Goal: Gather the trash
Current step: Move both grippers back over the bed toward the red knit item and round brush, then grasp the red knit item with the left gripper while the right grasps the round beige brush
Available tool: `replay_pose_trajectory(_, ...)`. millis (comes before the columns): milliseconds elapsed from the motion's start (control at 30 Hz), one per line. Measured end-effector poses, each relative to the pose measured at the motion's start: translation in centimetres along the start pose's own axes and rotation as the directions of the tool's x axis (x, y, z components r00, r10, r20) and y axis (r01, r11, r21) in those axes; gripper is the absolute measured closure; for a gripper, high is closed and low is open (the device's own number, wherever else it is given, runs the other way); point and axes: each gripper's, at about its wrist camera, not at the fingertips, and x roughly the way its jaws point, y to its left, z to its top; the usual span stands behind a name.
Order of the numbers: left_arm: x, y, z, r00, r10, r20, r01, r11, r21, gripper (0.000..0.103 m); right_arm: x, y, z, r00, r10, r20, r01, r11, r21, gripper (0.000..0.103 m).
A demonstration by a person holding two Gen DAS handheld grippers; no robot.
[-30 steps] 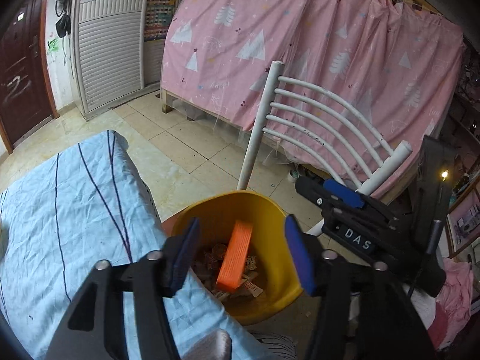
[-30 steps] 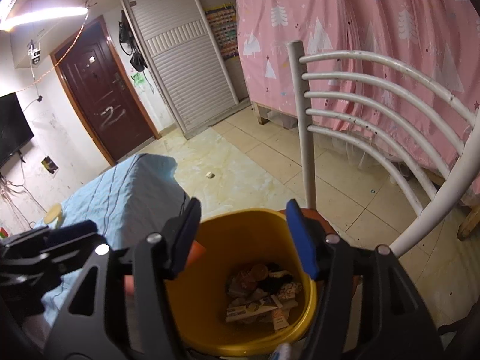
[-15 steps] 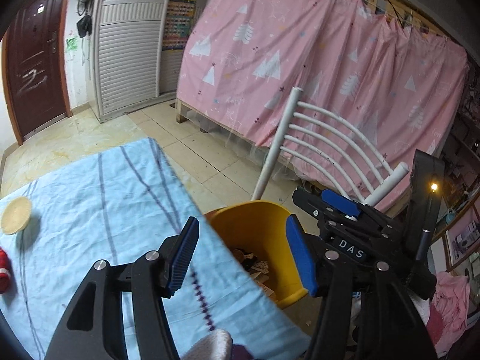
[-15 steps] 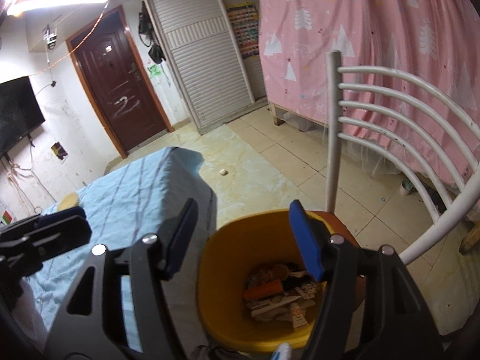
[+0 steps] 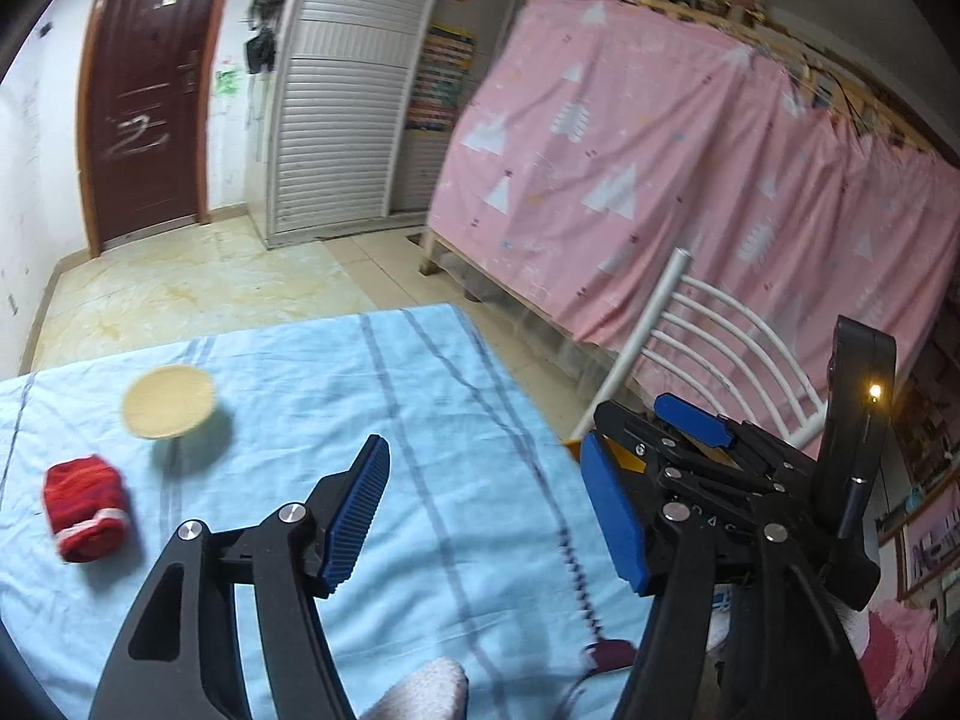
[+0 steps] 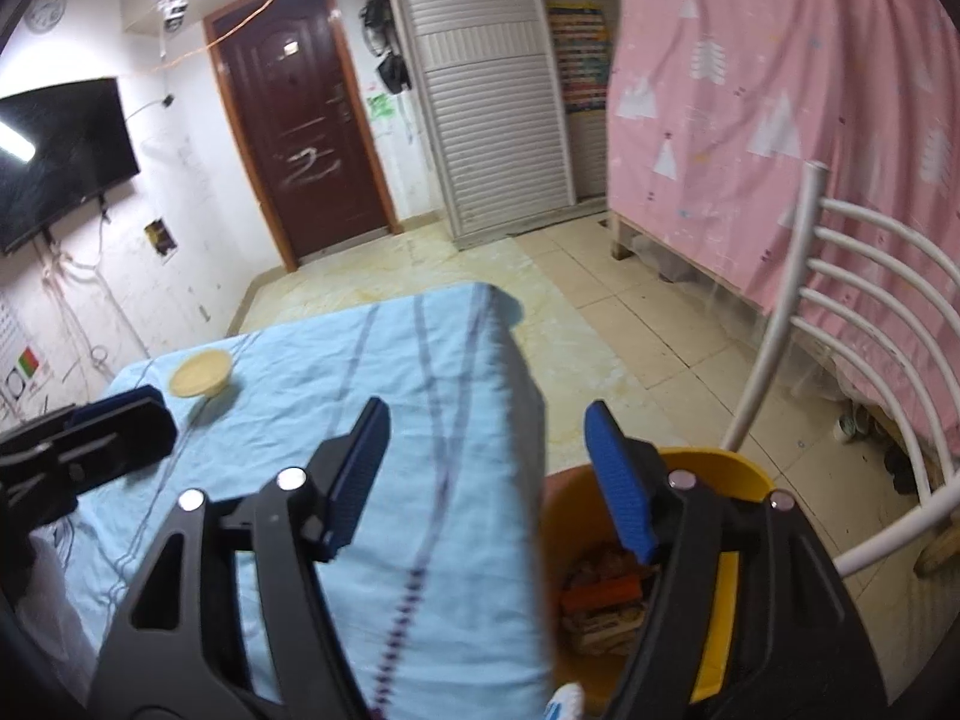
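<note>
both views have swung away from the yellow bin (image 6: 729,546) and now look over the tabletop (image 5: 420,420) with its light blue striped cloth. a second ago the bin filled the middle of both pictures and an orange piece was dropping into it; now, in the right wrist view, the bin sits only at the lower right, just beside the tabletop's edge, and the orange piece (image 6: 603,591) lies inside it on top of other scraps. i judge that one drop is finished and the person goes back for more.

the left hand-held gripper (image 5: 486,519) is released, its jaws are opening and nothing is between them. the right hand-held gripper (image 6: 489,477) is the same: empty, with the jaws opening.

measured from the bin, the remaining things are on the far side of the tabletop: a red crumpled thing with a white edge (image 5: 87,507), well apart from the bin, and a pale round dish (image 5: 168,401) a little beyond it. the red thing is probably the next trash, though the picture is blurred and i cannot tell what it is. the white chair (image 6: 840,324) stands just behind the bin.
</note>
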Motion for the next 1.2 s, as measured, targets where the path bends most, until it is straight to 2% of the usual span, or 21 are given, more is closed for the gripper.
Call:
replay_pose_trajectory(167, -1.5, 3.8, 0.0, 0.999, 0.03, 0.023, -0.029, 0.999, -0.046, 0.044, 1.1, 3.9, 0.6, 1.0, 0.021, -0.02, -0.022, 0.998, -0.061, 0.033)
replay_pose_trajectory(500, -4.1, 10.3, -0.4, 0.992, 0.113, 0.05, -0.105, 0.985, -0.135, 0.043, 3.5, 10.2, 1.6, 0.996, 0.066, -0.059, -0.074, 0.985, -0.153, 0.03)
replay_pose_trajectory(700, -5.0, 13.5, -0.7, 0.981, 0.188, 0.042, -0.179, 0.97, -0.168, 0.042, 4.7, 13.5, 2.0, 0.993, 0.089, -0.083, -0.105, 0.972, -0.21, 0.026)
replay_pose_trajectory(767, -5.2, 14.4, -0.9, 0.976, 0.215, 0.039, -0.205, 0.962, -0.179, 0.038, 5.0, 14.2, 2.1, 0.992, 0.095, -0.087, -0.112, 0.969, -0.22, 0.025)
replay_pose_trajectory(1033, -4.5, 19.1, -1.8, 0.953, 0.3, -0.035, -0.299, 0.92, -0.254, 0.033, 7.3, 17.2, 2.3, 0.985, 0.121, -0.123, -0.148, 0.958, -0.247, 0.02)
replay_pose_trajectory(1200, -2.9, 21.0, -2.5, 0.949, 0.3, -0.097, -0.315, 0.908, -0.276, 0.032, 8.9, 17.8, 2.9, 0.982, 0.128, -0.135, -0.157, 0.962, -0.225, 0.017)
